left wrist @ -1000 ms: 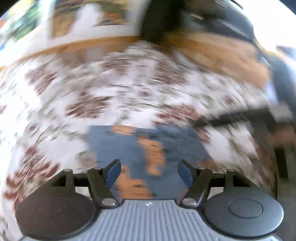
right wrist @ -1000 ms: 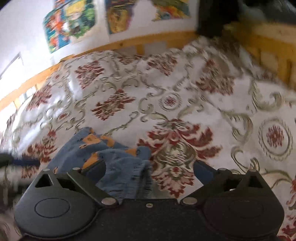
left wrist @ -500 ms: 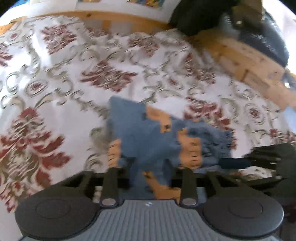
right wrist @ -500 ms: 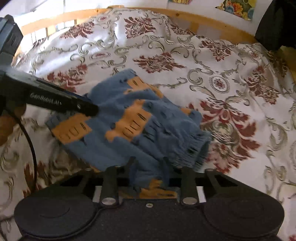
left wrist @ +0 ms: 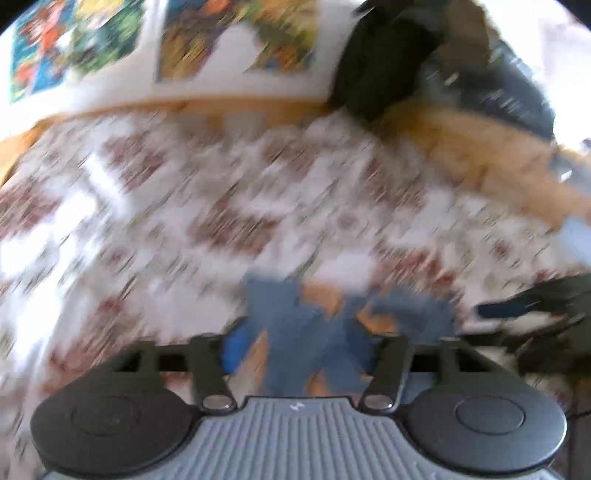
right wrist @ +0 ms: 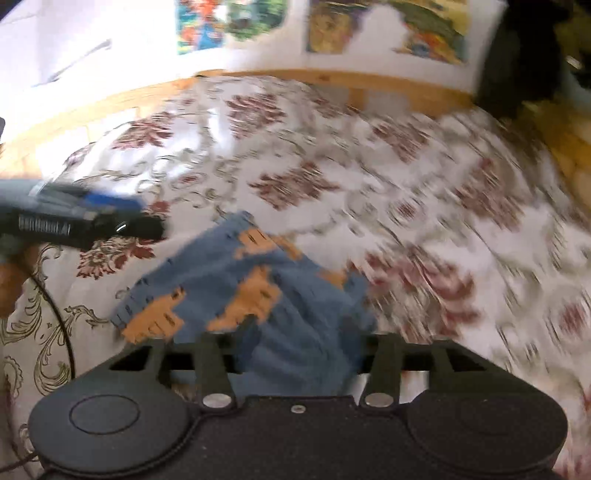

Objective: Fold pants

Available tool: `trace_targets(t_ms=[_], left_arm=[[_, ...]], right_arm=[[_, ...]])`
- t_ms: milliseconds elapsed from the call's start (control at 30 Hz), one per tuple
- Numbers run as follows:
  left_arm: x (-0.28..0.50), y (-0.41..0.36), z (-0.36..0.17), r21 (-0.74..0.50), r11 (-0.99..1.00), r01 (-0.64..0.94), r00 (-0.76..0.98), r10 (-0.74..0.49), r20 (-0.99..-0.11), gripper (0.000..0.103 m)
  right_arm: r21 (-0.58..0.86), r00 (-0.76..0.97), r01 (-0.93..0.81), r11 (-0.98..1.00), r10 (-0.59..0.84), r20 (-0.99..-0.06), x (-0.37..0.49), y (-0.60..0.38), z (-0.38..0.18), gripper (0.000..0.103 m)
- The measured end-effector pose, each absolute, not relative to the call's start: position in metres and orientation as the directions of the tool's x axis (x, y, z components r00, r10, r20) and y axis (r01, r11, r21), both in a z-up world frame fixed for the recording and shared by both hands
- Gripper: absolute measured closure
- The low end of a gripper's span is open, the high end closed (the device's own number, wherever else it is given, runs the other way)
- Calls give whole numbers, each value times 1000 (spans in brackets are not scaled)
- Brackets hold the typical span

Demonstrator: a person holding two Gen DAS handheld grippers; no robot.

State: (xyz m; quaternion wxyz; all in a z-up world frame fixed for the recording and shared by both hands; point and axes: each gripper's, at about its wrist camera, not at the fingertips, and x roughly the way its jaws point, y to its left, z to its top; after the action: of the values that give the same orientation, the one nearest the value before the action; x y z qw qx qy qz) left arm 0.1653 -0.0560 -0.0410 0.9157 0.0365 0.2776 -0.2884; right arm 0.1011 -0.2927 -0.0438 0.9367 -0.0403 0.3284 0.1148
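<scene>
The pants (right wrist: 229, 280) are blue denim with orange patches, lying in a folded bundle on the bedspread (right wrist: 424, 192). My right gripper (right wrist: 301, 350) is low over their near edge. Its fingers are buried in the cloth and its links stand almost straight, so it reads as shut on the fabric. In the right wrist view my left gripper (right wrist: 140, 214) hovers at the left, just off the far left corner of the pants, with its two fingers apart. In the blurred left wrist view the pants (left wrist: 288, 314) lie under my open left gripper (left wrist: 301, 347). The right gripper (left wrist: 495, 310) enters from the right.
A white bedspread with a red floral pattern covers the bed. A wooden bed frame (right wrist: 332, 79) runs along the back and the right side. Colourful posters (right wrist: 388, 26) hang on the wall behind. Dark clothing (left wrist: 388, 62) hangs at the back right. A black cable (right wrist: 62, 325) trails at the left.
My left gripper has opened, let go of the pants and drawn back to the left. The right gripper still has the cloth. Both cameras are swinging and the views are blurred.
</scene>
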Motion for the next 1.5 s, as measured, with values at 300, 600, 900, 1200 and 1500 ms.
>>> trace_targets(t_ms=[300,600,900,1200,1500], left_arm=[[249,-100,-88,-199,754,625,511,-589,-626,3],[267,-61,-98,-237,827,511,528,-519,-672,2],[260,-50,-100,-162,914,372,566,-362,-740,0],[236,-23,-70,-106,965,239,607,-234,-759,0],[197,-12,-45,-78,972,222,657,-208,-725,0]], right_arm=[[54,695,-244,968,214,-687,153,-311,-77,18],[235,794,-41,971,175,-582,141,-348,-58,8],[325,670,-230,917,391,-631,152,-316,-79,10],[408,819,-35,912,260,-511,116,-368,-41,1],[434,723,-14,901,309,-618,118,-367,-53,1]])
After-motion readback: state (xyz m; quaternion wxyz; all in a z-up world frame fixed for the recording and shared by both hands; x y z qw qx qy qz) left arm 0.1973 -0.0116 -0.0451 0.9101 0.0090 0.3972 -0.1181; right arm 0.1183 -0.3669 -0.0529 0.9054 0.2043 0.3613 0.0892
